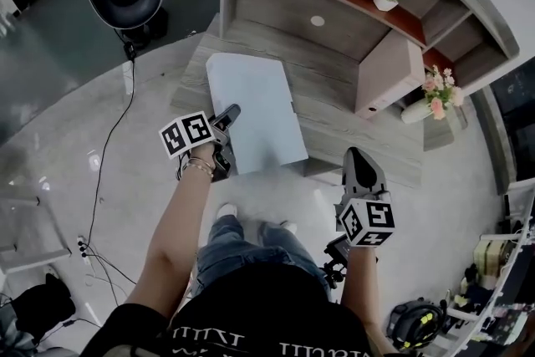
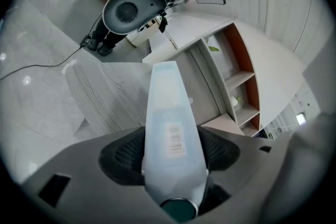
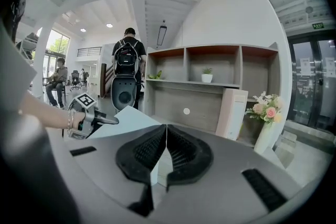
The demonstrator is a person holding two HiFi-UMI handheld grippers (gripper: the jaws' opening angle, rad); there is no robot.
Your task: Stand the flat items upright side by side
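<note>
Blue folder (image 1: 255, 109) lies slanted over the desk (image 1: 359, 134) in the head view, the left gripper (image 1: 224, 123) at its near left edge. A pink folder (image 1: 389, 71) stands upright against the shelf (image 1: 334, 21). The right gripper (image 1: 358, 163) hangs near the desk's front, apart from both.

Left gripper view: the pads press both sides of the blue folder's barcoded spine (image 2: 170, 128).

Right gripper view: the jaws meet with nothing between them. Beyond them are the blue folder (image 3: 128, 119), the pink folder (image 3: 231, 113) and a vase (image 3: 265, 131).
</note>
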